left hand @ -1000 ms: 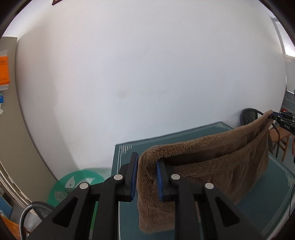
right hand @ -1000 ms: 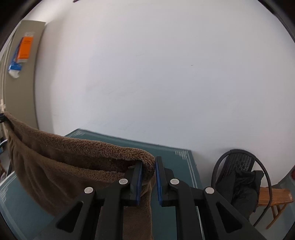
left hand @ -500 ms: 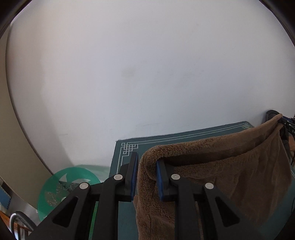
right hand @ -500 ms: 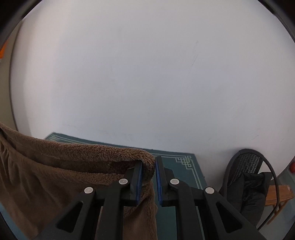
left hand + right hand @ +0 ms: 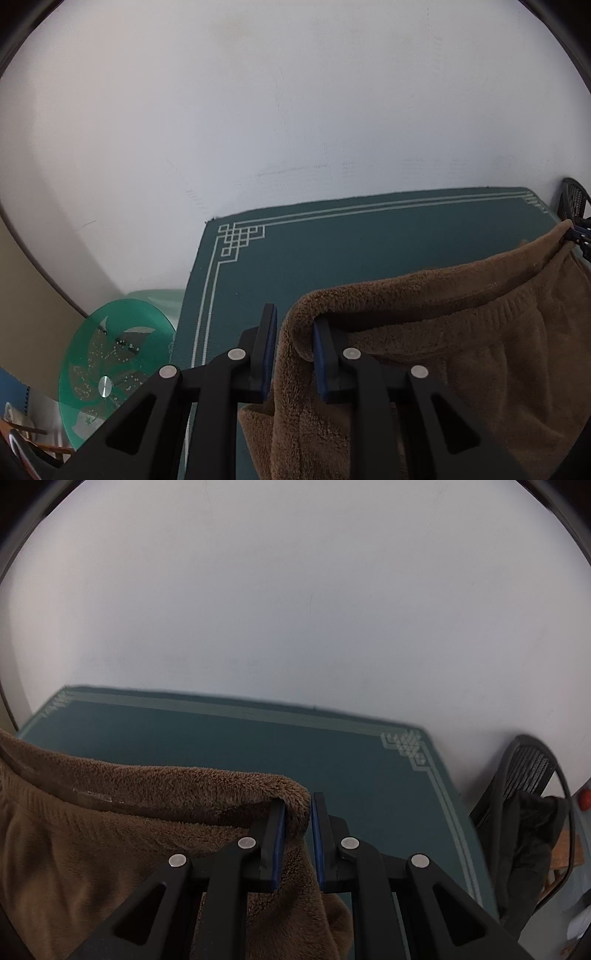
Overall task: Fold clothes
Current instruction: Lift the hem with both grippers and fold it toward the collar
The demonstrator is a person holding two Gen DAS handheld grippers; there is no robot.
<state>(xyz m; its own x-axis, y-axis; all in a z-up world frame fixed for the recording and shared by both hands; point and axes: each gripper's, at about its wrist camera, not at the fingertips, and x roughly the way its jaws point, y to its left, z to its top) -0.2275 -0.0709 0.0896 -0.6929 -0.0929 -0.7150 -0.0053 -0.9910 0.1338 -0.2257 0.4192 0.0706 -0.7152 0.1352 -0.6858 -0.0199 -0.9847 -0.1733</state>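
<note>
Domestic room: green-covered table (image 5: 369,251) against a plain white wall (image 5: 295,110), black chair (image 5: 524,775) draped with dark clothing (image 5: 532,842) beside it.

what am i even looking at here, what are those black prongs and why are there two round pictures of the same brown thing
The black prongs are two-finger grippers that a person holds, one in each hand. Each carries a fisheye camera looking forward along its fingers, so the pictures are round and bent.

One picture is from the left gripper, the other from the right gripper.

Both are shut on the top edge of one brown fleece garment, one at each end, so it hangs stretched between them. It has a ribbed band, maybe a waistband.

Below it is a table with a dark green cloth edged in pale lines, against a white wall. Beside the table are a green glass disc and a dark chair.
</note>
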